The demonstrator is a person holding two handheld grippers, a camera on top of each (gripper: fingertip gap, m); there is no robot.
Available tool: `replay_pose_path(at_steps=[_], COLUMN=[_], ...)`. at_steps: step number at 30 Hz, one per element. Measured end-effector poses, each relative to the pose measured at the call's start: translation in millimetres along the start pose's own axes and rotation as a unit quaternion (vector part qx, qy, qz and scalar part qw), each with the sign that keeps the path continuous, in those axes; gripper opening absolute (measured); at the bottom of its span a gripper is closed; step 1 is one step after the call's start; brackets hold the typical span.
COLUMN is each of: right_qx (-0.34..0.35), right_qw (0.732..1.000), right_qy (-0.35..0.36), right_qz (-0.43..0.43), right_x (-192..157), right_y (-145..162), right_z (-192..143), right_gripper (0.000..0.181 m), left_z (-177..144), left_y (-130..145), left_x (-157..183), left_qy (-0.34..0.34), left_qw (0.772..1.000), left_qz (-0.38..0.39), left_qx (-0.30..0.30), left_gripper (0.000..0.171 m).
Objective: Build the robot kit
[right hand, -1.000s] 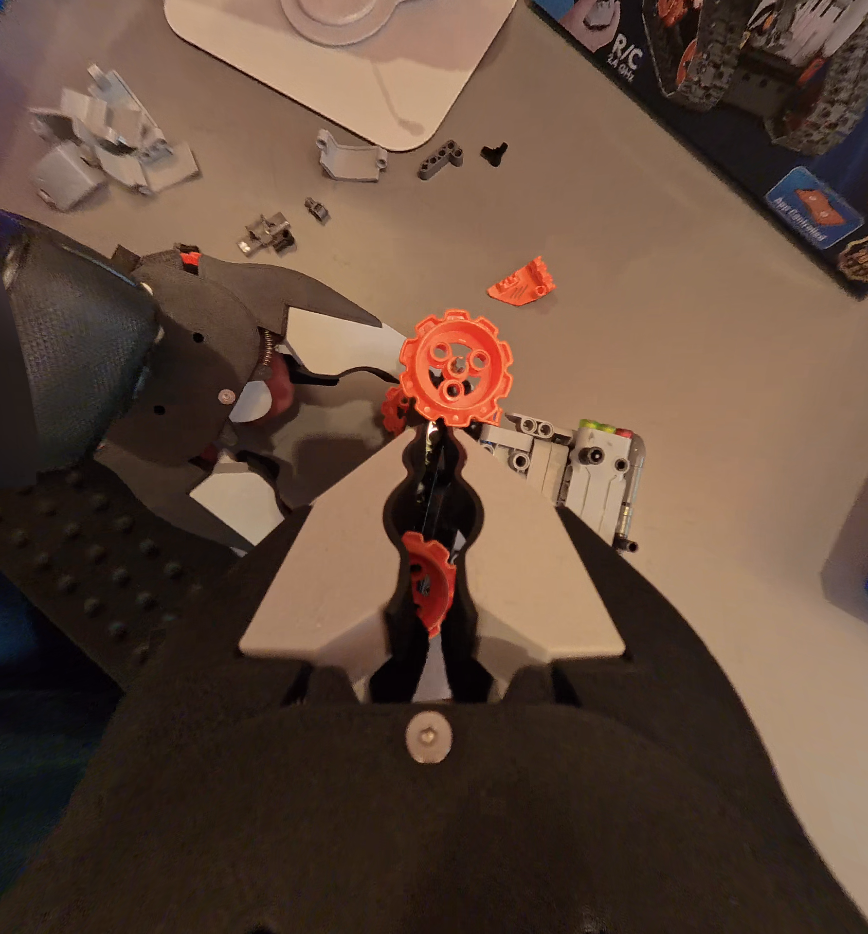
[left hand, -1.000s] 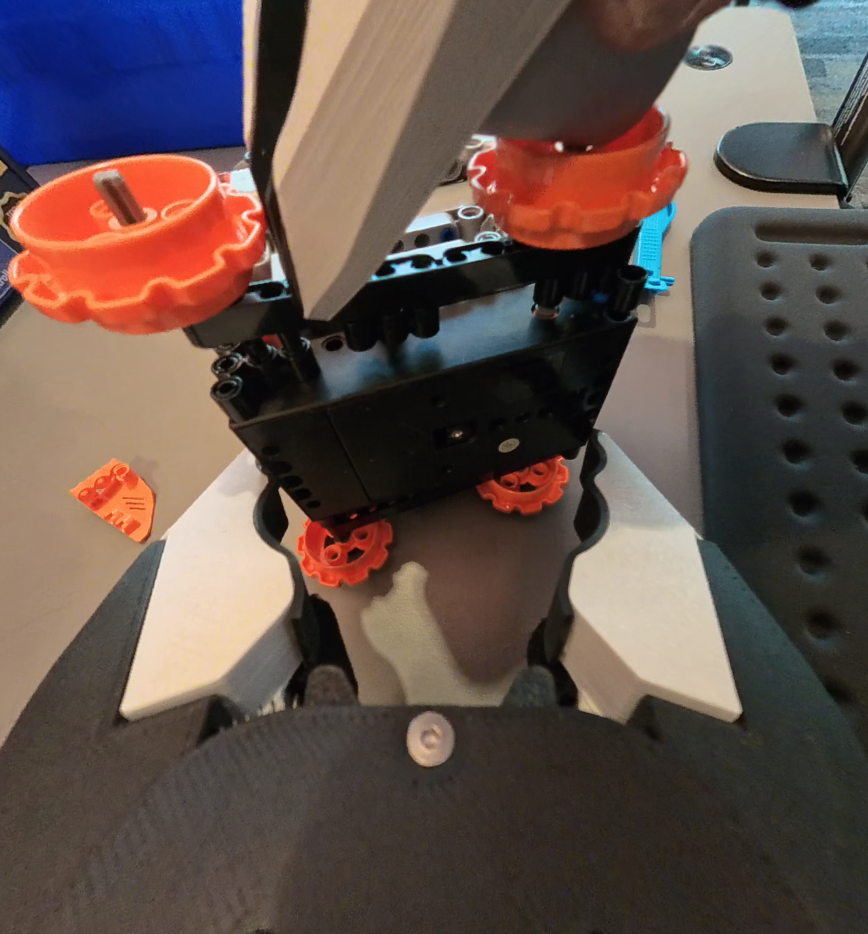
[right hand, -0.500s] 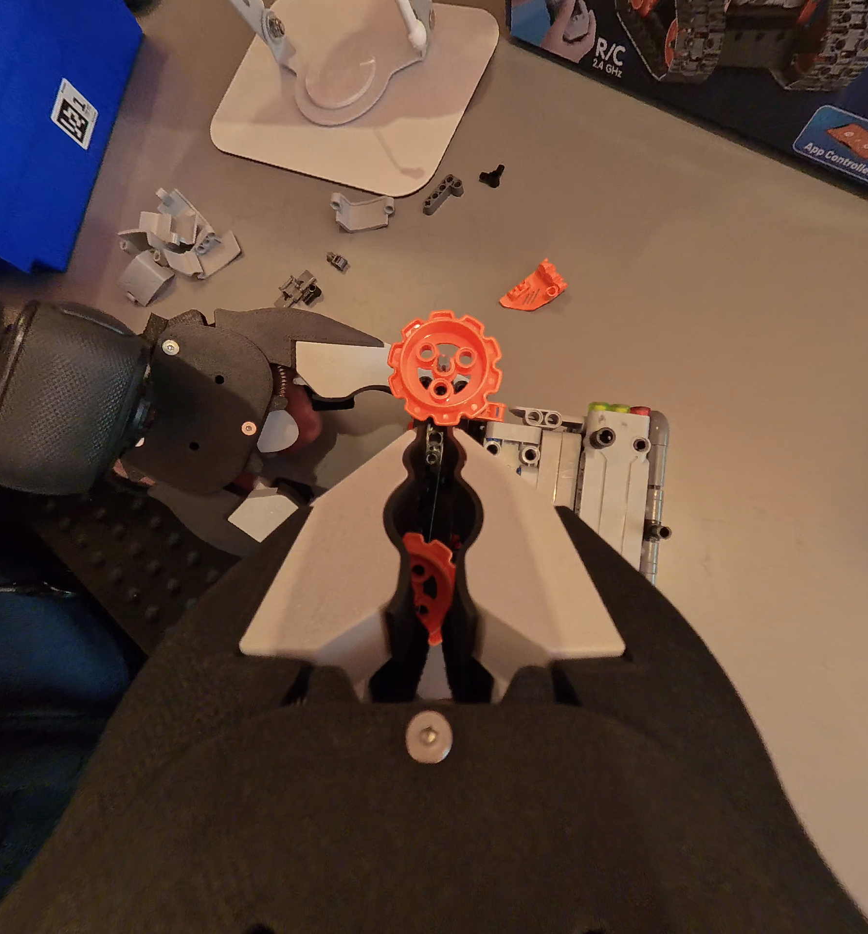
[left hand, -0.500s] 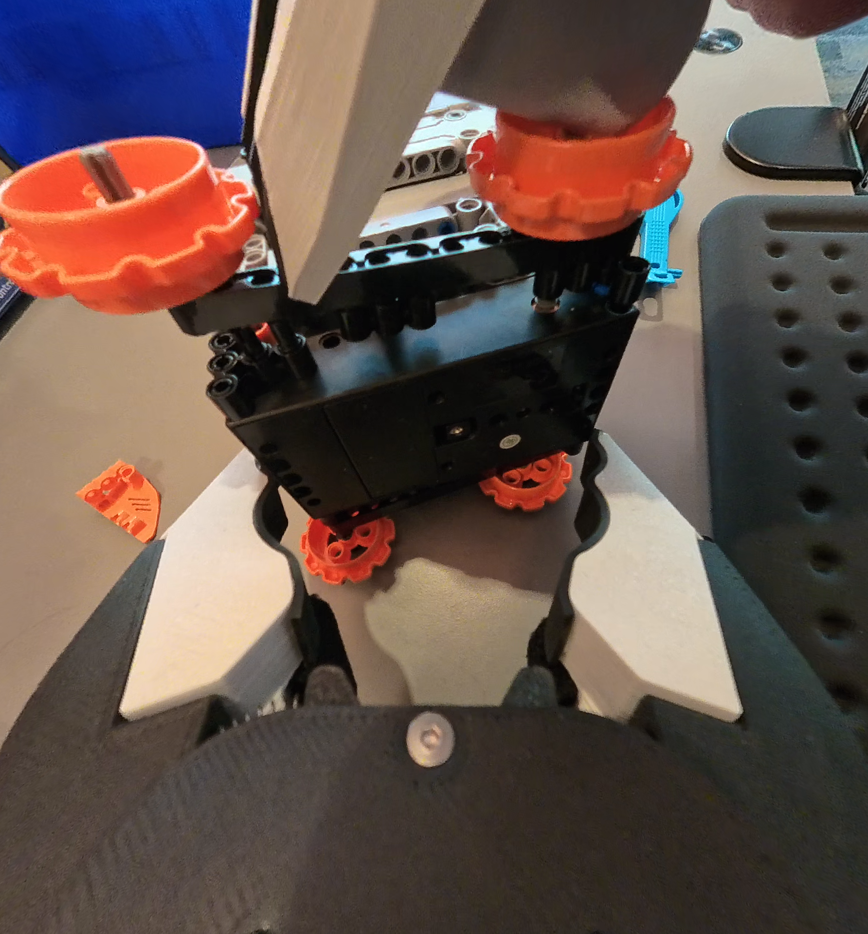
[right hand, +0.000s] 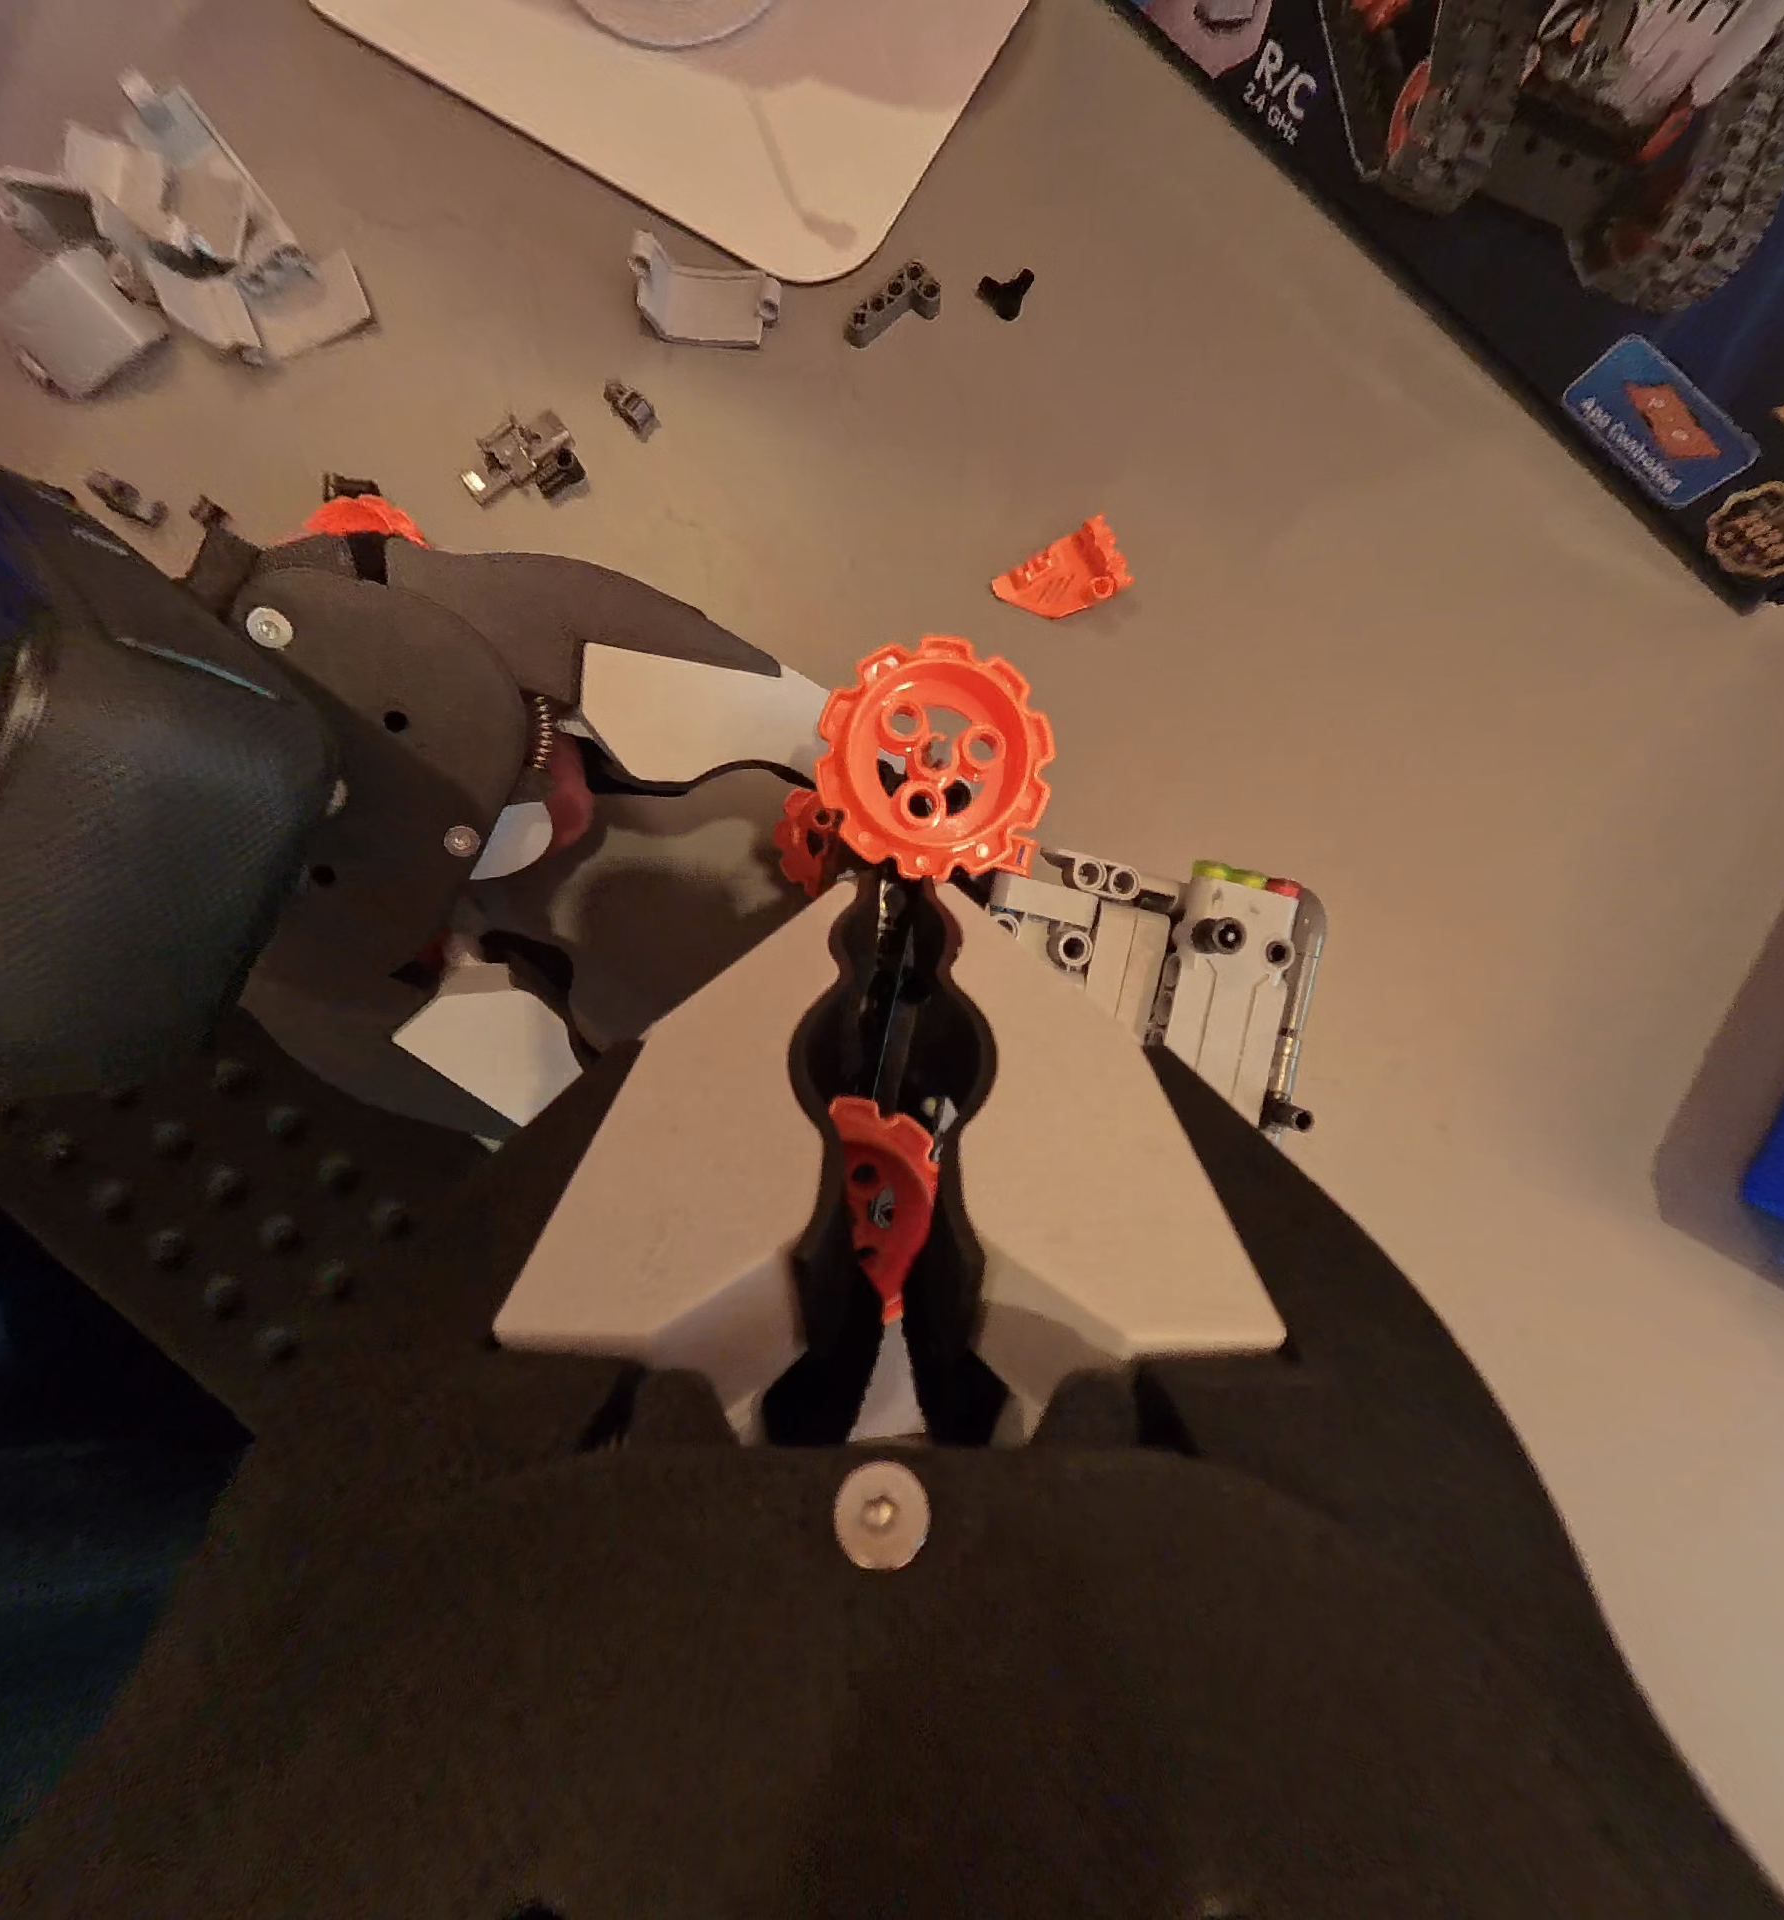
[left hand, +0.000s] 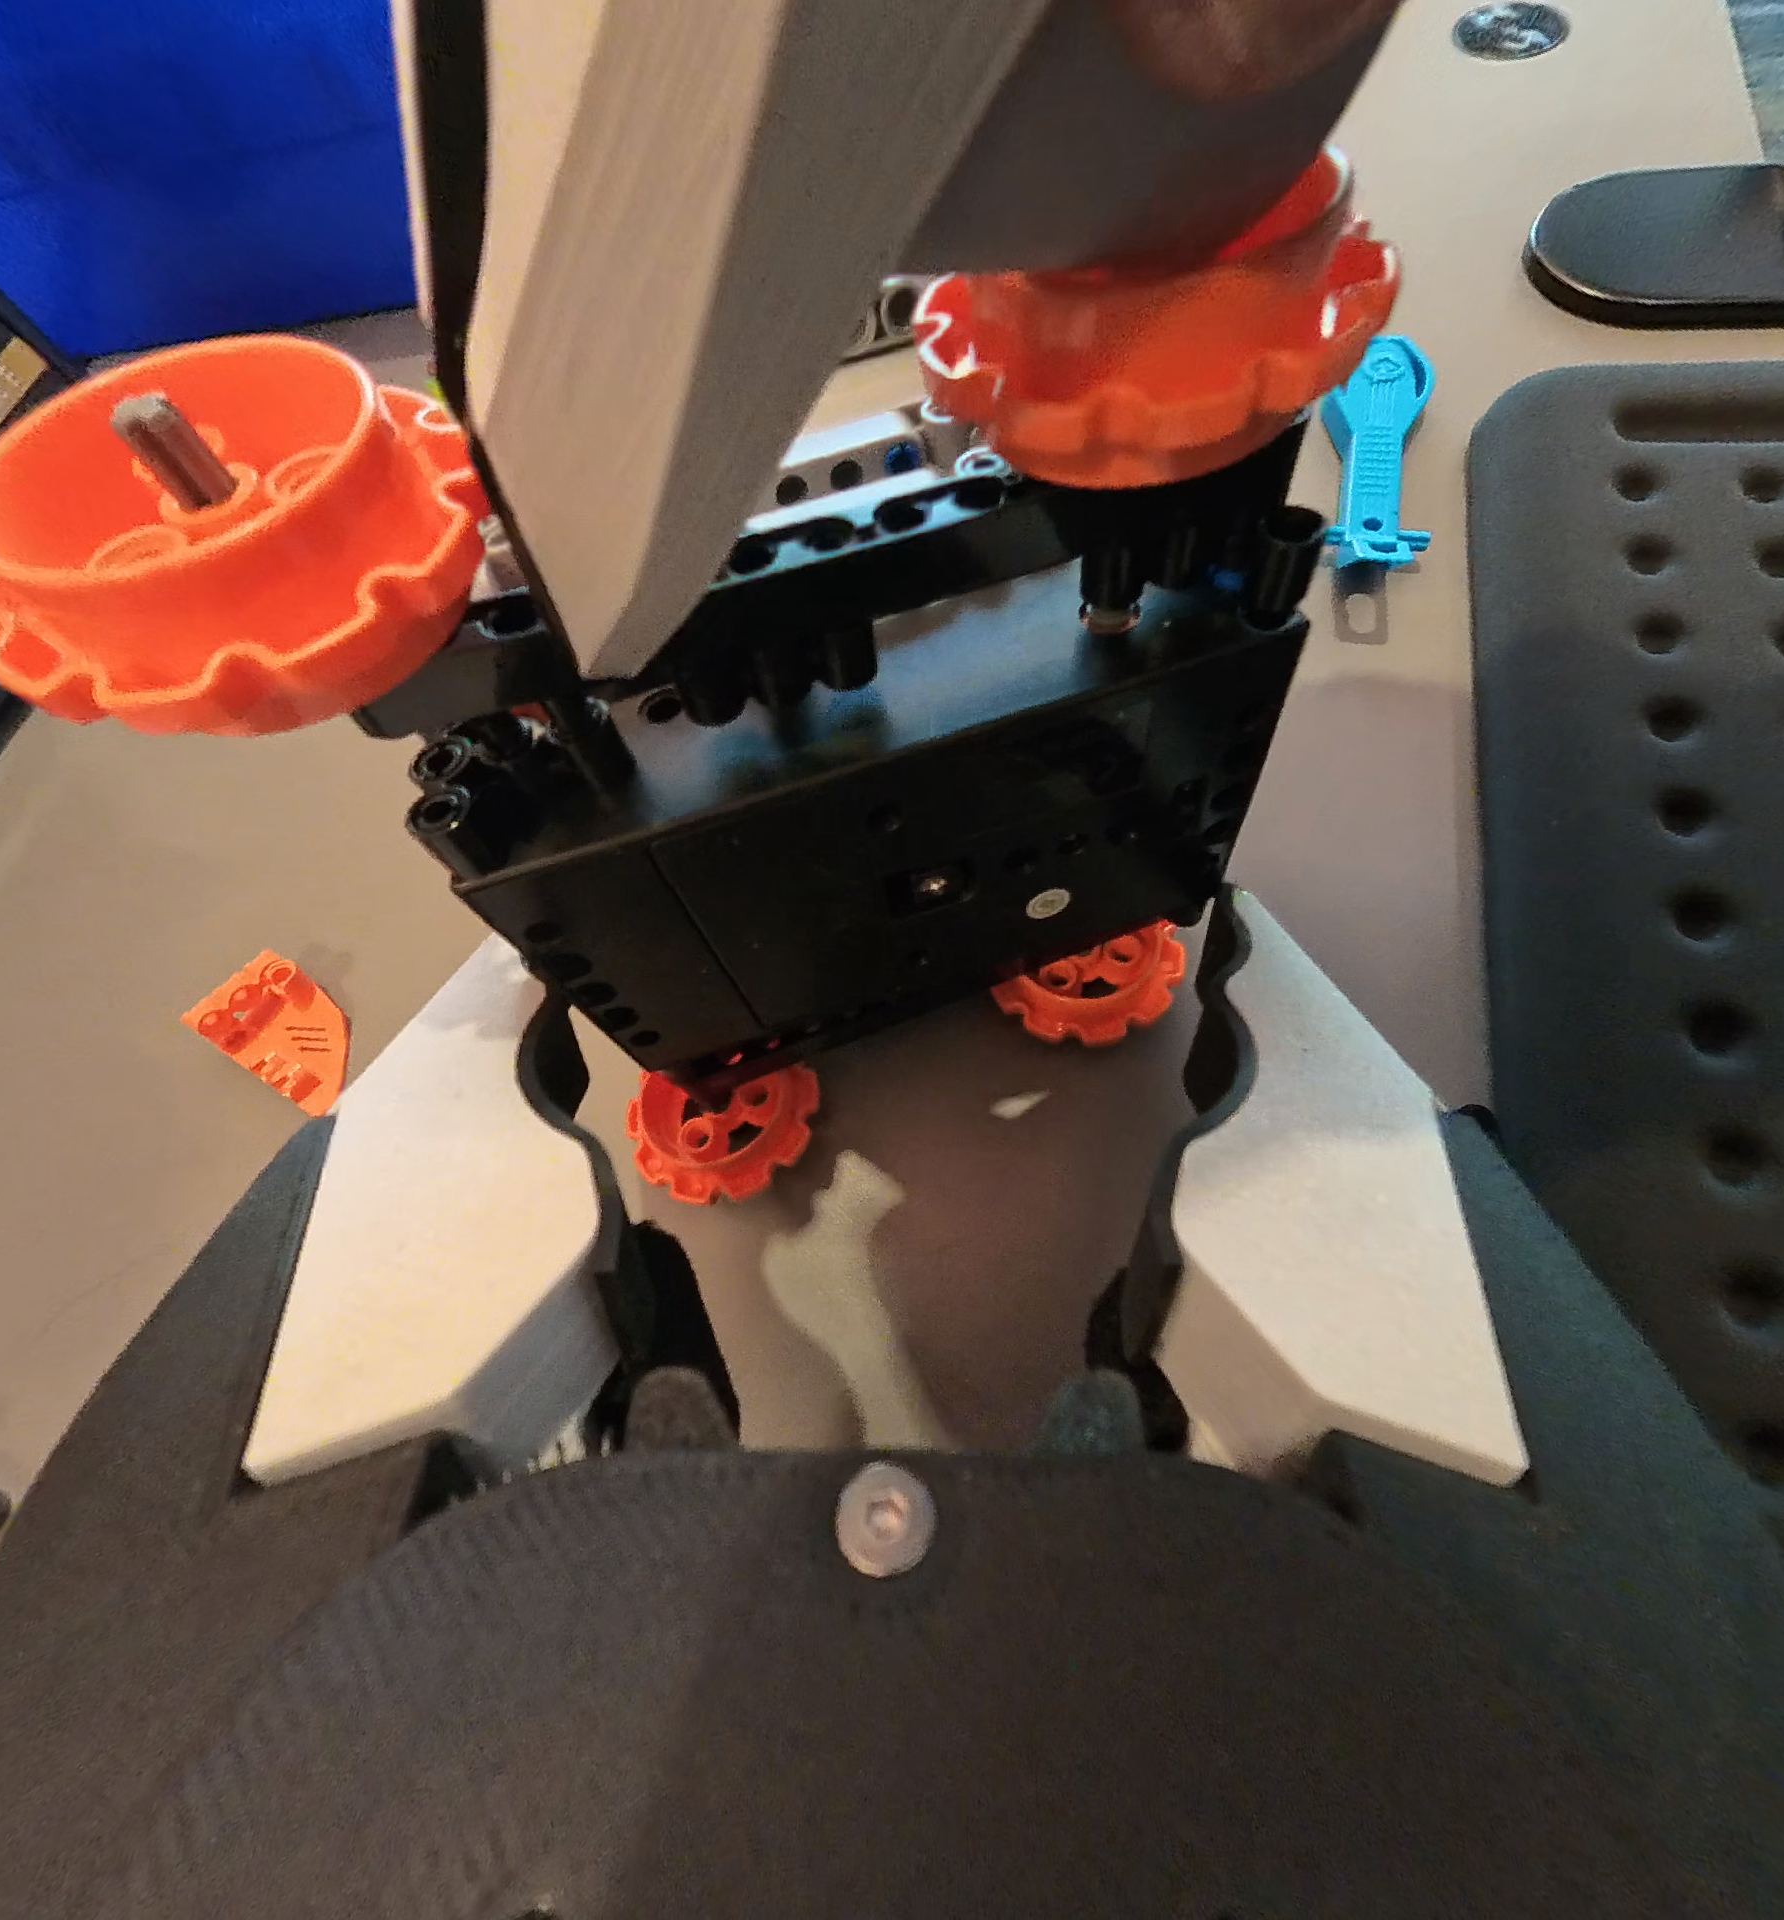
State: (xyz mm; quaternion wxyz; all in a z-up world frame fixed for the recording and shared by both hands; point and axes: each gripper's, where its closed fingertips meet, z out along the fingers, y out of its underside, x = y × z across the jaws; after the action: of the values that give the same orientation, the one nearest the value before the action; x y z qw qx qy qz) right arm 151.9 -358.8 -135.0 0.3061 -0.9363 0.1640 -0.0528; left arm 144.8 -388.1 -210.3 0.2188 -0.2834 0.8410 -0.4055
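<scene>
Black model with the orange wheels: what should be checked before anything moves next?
1. Jaws of the right gripper shut on the black model: ok.
2. Jaws of the left gripper open, one on each side of the model's near end: ok.
3. Left jaws touching the model: cannot tell.
4. Large orange wheel seated on its axle: ok.
5. Loose orange piece lying on the table, apart from both grippers: ok.

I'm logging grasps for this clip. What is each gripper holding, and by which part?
The right gripper is shut on the black beam atop the toy chassis, between its orange wheels. The left gripper, open, holds nothing.
</scene>
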Motion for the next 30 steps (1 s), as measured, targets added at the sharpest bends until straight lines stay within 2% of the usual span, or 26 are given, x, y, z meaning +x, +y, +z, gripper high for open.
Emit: replay_pose_path(at_steps=[5, 7, 13, 15, 20, 22, 24, 27, 30], right_qx=[-0.024, -0.055, -0.051, -0.052, 0.023, 0.051, 0.057, 0.08, 0.09], right_qw=[0.997, 0.994, 0.995, 0.995, 0.998, 0.998, 0.998, 0.995, 0.992], right_qy=[0.04, 0.046, 0.031, 0.031, 0.026, 0.022, 0.026, 0.026, 0.023], right_qz=[-0.061, -0.084, -0.078, -0.078, -0.047, -0.02, 0.004, 0.051, 0.086], right_x=[2, 1, 1, 2, 3, 10, 22, 42, 61], right_y=[0, 5, 3, 3, -12, -11, 0, 17, 36], right_z=[2, 4, 5, 4, -21, -35, -47, -59, -58], right_gripper=[0.002, 0.002, 0.003, 0.005, 0.029, 0.027, 0.031, 0.033, 0.04], left_z=[1, 2, 1, 0, -4, -10, -17, -24, -29], left_y=[0, 0, 2, 1, 7, 6, 8, 4, -3], left_x=[-2, 0, -2, -3, -7, -8, -9, -3, -4], left_qy=[-0.004, -0.006, -0.006, -0.002, 0.026, 0.033, 0.029, 0.06, 0.058], left_qw=[1.0, 1.0, 1.0, 1.0, 1.0, 0.999, 0.999, 0.995, 0.993], left_qz=[0.002, 0.012, 0.008, 0.006, -0.014, -0.015, -0.022, -0.07, -0.082], left_qx=[-0.003, -0.004, -0.007, -0.003, 0.003, 0.012, 0.012, 0.038, 0.053], left_gripper=[0.117, 0.117, 0.117, 0.111, 0.094, 0.091, 0.09, 0.087, 0.089])
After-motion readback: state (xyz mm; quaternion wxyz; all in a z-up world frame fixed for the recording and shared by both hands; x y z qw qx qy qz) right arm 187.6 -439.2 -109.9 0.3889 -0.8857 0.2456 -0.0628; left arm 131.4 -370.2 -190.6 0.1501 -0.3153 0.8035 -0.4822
